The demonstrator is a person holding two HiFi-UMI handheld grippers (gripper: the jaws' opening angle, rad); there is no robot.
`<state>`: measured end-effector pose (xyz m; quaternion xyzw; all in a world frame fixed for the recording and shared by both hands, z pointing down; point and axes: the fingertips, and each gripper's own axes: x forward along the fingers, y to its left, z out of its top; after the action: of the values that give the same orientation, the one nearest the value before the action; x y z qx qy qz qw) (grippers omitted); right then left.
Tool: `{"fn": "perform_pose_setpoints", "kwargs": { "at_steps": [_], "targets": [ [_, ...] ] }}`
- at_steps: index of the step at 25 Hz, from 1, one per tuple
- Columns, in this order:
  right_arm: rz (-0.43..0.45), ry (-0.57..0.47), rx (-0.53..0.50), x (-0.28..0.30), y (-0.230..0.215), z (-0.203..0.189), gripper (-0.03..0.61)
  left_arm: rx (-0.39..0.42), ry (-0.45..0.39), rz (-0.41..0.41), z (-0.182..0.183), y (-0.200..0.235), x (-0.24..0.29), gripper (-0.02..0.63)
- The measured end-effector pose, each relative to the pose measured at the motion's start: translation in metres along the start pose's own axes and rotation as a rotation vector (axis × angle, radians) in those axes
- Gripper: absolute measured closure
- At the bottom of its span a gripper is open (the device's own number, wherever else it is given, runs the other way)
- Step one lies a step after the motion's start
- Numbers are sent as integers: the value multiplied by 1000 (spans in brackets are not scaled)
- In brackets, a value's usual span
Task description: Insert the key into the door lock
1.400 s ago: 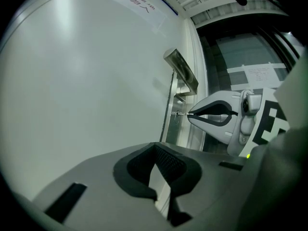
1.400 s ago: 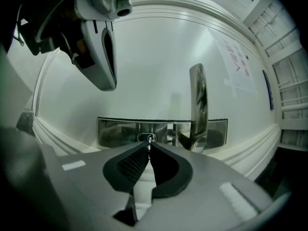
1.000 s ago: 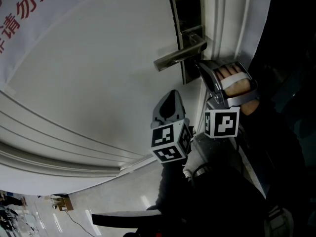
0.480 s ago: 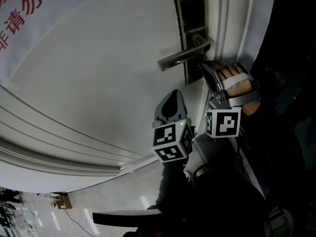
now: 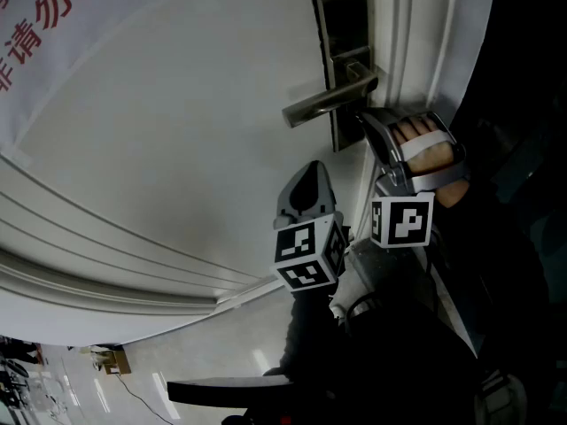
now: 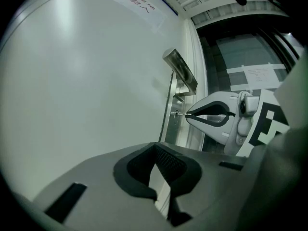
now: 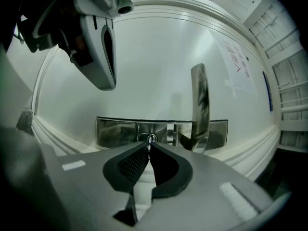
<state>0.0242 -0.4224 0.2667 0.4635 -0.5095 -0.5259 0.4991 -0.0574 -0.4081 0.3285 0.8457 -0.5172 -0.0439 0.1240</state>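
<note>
A steel lock plate (image 5: pixel 344 25) with a lever handle (image 5: pixel 323 104) sits on the white door (image 5: pixel 177 131). My right gripper (image 5: pixel 361 119) is pressed up to the plate just under the lever, shut on a small metal key (image 7: pixel 149 144). The key's tip is at the round keyhole (image 7: pixel 146 138). In the left gripper view the key (image 6: pixel 179 113) bridges the right gripper's tips and the lock. My left gripper (image 5: pixel 310 170) hangs lower, away from the lock, jaws shut with nothing between them.
The door frame (image 5: pixel 416 34) runs along the lock's right side. Raised moulding (image 5: pixel 106 237) crosses the lower door. A paper notice with red characters (image 5: pixel 44 25) is stuck to the door at upper left. The floor (image 5: pixel 221 361) shows below.
The head view shifted a little between the first two frames. Both grippers hold the same places relative to the lock.
</note>
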Motion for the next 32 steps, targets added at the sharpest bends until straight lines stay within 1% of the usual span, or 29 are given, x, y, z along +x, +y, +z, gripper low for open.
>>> {"fn": "perform_pose_setpoints", "kwargs": {
  "at_steps": [10, 14, 18, 27, 32],
  "targets": [
    [-1, 1, -7, 2, 0, 1, 566, 10, -18, 2, 4, 3, 1, 612],
    [0, 4, -10, 2, 0, 1, 566, 3, -4, 0, 1, 3, 0, 612],
    [-2, 5, -12, 3, 0, 1, 566, 9, -17, 1, 4, 4, 1, 612],
    [0, 4, -9, 3, 1, 1, 566, 1, 1, -2, -1, 3, 3, 612],
    [2, 4, -11, 3, 0, 1, 566, -3, -6, -1, 1, 4, 2, 612]
  ]
}}
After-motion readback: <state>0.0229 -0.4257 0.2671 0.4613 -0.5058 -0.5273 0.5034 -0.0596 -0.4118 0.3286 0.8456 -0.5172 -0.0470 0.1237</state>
